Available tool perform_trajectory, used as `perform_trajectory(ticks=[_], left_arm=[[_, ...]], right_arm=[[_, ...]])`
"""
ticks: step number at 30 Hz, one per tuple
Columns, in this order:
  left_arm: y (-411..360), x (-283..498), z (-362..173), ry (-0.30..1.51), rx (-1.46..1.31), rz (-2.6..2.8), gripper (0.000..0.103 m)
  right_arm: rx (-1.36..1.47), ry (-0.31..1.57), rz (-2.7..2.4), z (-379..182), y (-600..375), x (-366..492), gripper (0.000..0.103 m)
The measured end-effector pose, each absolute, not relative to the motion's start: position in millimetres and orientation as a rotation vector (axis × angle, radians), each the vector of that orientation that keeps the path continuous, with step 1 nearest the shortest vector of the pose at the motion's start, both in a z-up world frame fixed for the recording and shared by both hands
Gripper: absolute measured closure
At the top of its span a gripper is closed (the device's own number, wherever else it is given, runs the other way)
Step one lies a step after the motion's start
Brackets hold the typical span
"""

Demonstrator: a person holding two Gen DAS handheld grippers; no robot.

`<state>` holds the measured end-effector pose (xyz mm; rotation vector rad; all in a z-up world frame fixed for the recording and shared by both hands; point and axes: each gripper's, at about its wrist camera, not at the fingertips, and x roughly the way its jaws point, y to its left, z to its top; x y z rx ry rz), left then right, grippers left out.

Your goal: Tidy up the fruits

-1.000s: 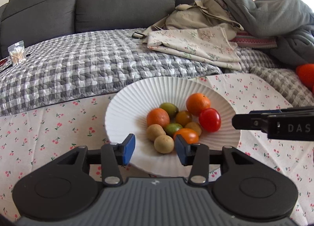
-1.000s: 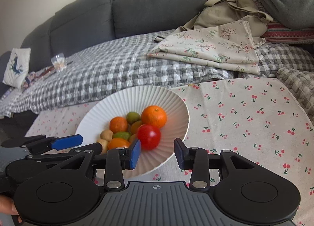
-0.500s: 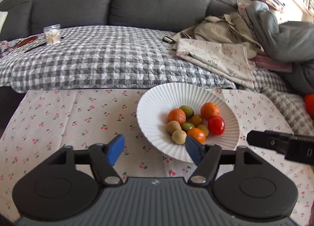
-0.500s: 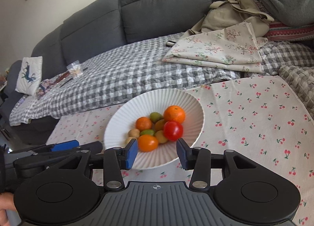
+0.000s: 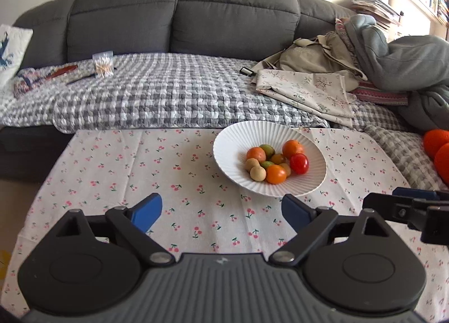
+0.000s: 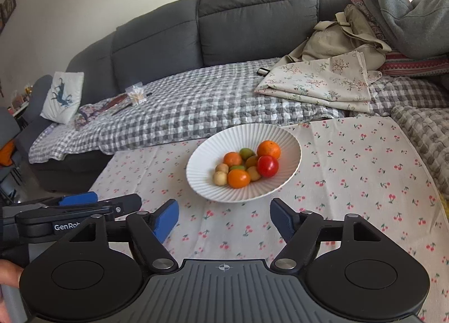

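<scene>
A white ribbed bowl [image 5: 233, 140] [image 6: 207, 154] stands on the cherry-print tablecloth [image 5: 140, 160] [image 6: 350, 168]. It holds several small fruits: oranges [image 5: 292, 148] [image 6: 268, 149], a red tomato [image 5: 299, 163] [image 6: 267, 166], green and yellow-brown ones. My left gripper [image 5: 221, 212] is open and empty, above the cloth, well short of the bowl. My right gripper [image 6: 224, 217] is open and empty, just short of the bowl's near rim. The left gripper also shows at the left edge of the right wrist view [image 6: 84, 202].
A grey sofa [image 5: 179, 14] with a checked quilt [image 5: 168, 98] runs behind the table. Folded cloths [image 5: 306, 87] and piled clothes [image 5: 393, 59] lie at the right. A cotton-swab box [image 5: 103, 64] sits on the quilt. Orange objects [image 5: 437, 149] lie at the far right.
Both grippers have pulled back from the bowl and opened wider. The bowl and its fruits look smaller and have not moved.
</scene>
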<state>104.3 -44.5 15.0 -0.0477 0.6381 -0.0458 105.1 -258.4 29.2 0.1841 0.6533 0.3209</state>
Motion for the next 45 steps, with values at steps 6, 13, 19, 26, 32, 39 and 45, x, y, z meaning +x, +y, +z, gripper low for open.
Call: perform_trajectory(ticks=[6,13,19,26,32,39,45], left_arm=[[-47,73,15,0.613,0.004,-0.025,0.004],[-42,50,8,0.615,0.014,-0.002,0.001],[-38,53,0,0.648,0.013,0.019,0.001],[-38,53,-3,0.666,-0.004,0.014,0.001],[-40,53,-3,0.677,-0.013,0.006,0.001],[-39,53,-3,0.681,-0.024,0.003,0.001],[-41,53,-3,0.681,-0.028,-0.006,0.001]], right_arm=[[0.148,0.633,0.3,32,-252,70,0.011],[0.129,0.629,0.273,30,-246,41,0.002],[0.084,0.629,0.237,27,-240,35,0.0],[0.083,0.668,0.194,16,-240,43,0.0],[0.075,0.674,0.168,13,-236,45,0.0],[0.054,0.66,0.13,13,-234,45,0.0],[0.057,0.65,0.124,14,-235,44,0.0]])
